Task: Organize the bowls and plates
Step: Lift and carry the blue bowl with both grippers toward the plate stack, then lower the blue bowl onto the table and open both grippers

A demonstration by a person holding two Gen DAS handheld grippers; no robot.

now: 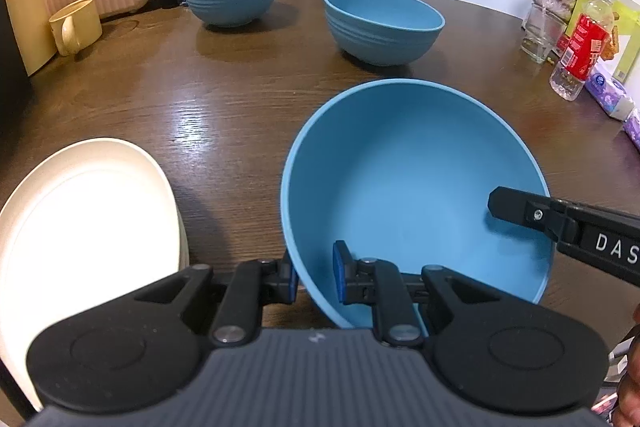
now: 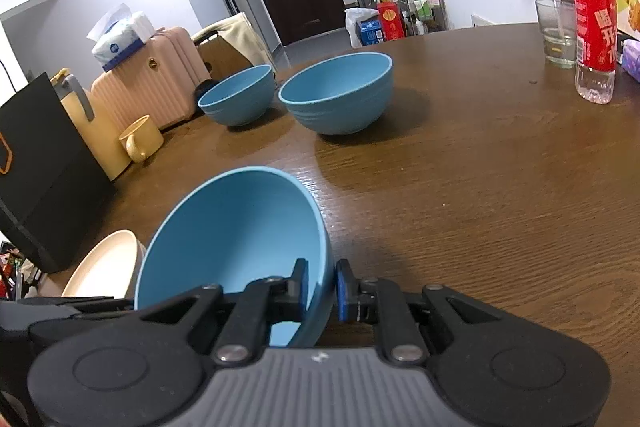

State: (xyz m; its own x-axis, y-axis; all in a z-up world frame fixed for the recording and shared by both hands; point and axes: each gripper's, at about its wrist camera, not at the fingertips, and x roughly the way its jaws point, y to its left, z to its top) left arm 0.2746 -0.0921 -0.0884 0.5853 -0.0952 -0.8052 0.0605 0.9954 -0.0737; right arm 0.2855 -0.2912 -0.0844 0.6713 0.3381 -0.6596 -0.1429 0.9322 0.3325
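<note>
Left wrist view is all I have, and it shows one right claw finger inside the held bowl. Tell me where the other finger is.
Observer: The right claw is pinching the held bowl at its wall. The other finger's blue pad presses on the outside, opposite the inner finger.
Operator: Report what stands left of the plate.
Observer: A tall black box stands behind the cream plate. Whether it rests on the table I cannot tell.
Operator: Check the far bowls.
Observer: From this side the two blue bowls overlap, the nearer one in front.
</note>
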